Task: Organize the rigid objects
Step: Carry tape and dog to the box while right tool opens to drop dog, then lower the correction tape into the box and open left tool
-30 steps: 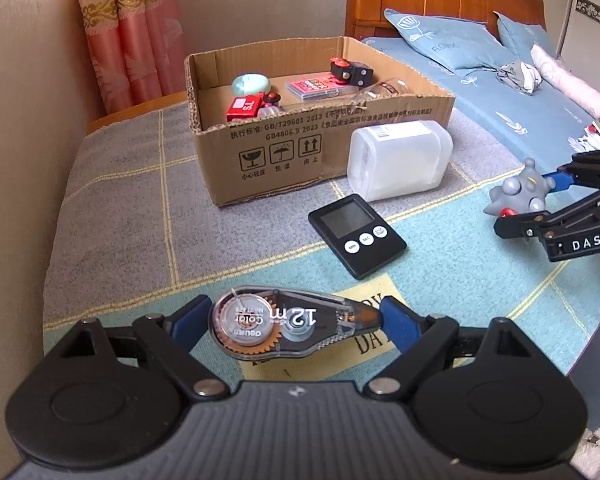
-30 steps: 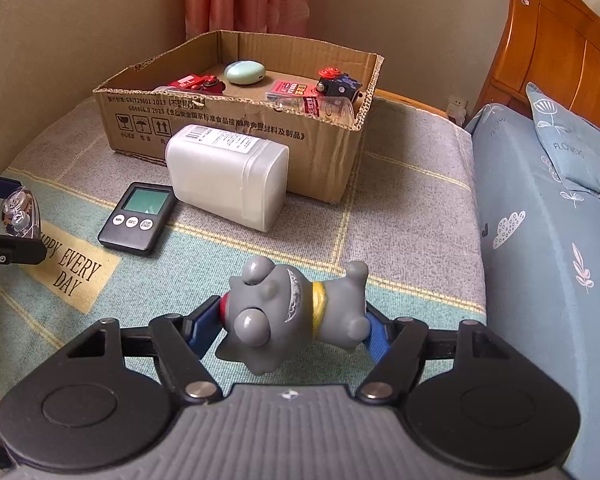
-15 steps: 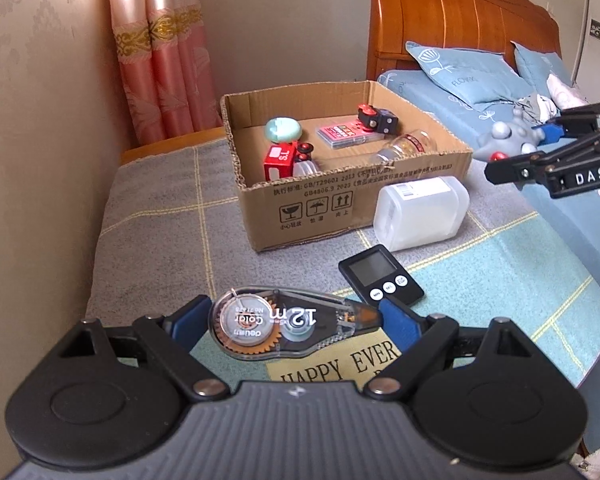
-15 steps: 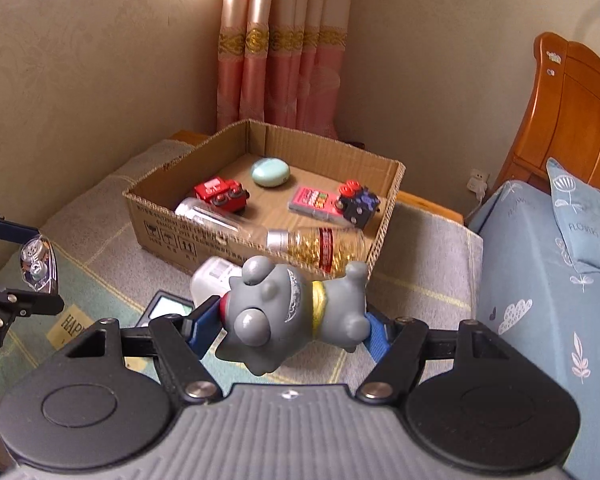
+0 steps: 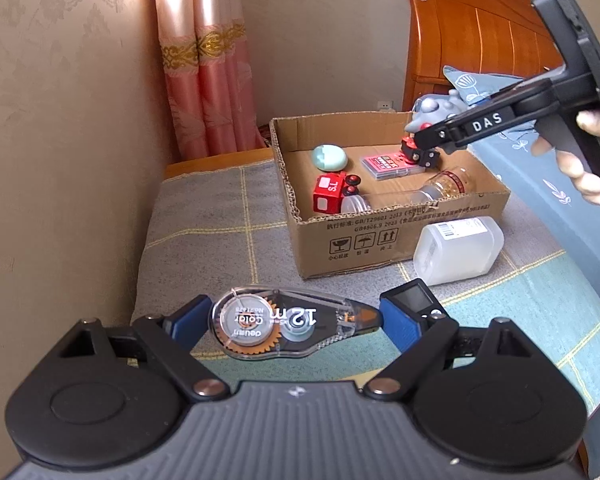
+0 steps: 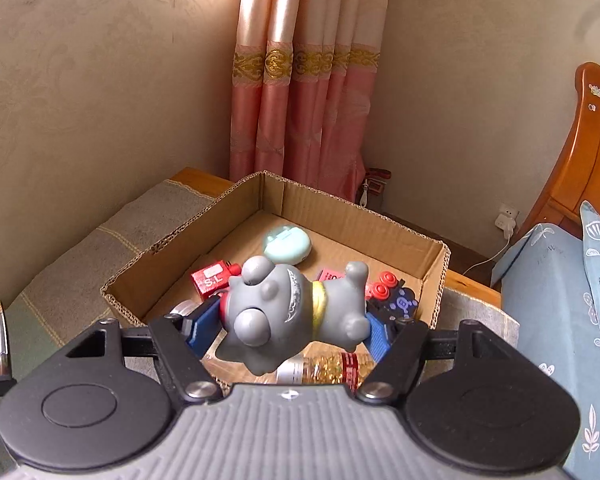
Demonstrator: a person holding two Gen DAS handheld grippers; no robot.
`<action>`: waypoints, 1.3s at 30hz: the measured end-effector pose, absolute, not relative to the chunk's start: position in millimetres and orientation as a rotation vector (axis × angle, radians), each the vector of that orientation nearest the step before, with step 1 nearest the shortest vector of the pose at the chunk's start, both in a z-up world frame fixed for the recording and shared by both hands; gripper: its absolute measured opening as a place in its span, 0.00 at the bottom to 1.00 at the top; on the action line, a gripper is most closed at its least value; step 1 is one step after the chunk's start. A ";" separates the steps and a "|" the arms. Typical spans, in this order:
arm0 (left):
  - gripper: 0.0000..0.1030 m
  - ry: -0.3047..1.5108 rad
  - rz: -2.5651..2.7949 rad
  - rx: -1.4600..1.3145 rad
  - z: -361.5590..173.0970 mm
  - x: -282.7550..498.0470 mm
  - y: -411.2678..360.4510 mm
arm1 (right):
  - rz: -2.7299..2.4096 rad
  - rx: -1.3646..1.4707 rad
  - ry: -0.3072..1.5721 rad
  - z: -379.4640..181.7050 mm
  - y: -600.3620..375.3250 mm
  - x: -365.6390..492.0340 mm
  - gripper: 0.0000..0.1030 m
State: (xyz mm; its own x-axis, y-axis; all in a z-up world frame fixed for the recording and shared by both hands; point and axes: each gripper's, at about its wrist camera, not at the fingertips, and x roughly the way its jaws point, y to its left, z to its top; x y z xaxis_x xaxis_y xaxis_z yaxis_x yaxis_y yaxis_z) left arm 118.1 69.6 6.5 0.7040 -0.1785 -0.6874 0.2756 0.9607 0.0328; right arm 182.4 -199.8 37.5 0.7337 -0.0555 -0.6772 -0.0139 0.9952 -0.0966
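Note:
My left gripper (image 5: 296,320) is shut on a clear correction tape dispenser (image 5: 288,322) and holds it above the blanket, short of the cardboard box (image 5: 400,236). My right gripper (image 6: 292,324) is shut on a grey toy dog (image 6: 292,312) and holds it over the box (image 6: 172,248); it also shows in the left wrist view (image 5: 432,114) above the box's right side. In the box lie a red toy truck (image 5: 332,196), a mint green case (image 5: 329,157), a pink card (image 5: 384,164) and a clear bottle (image 5: 424,194).
A white plastic jug (image 5: 458,248) lies on the blanket in front of the box. A black timer (image 5: 416,300) lies near my left gripper's right finger. A wall stands to the left, pink curtains behind, a bed with blue bedding to the right.
Both grippers rose and moved toward the box. The right gripper carried the toy dog from above the blanket to over the box. The left gripper still holds the tape dispenser.

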 end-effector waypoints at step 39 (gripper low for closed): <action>0.87 0.778 -0.373 0.157 44.0 327.3 -24.0 | -0.114 -0.078 0.689 52.3 -223.6 108.8 1.00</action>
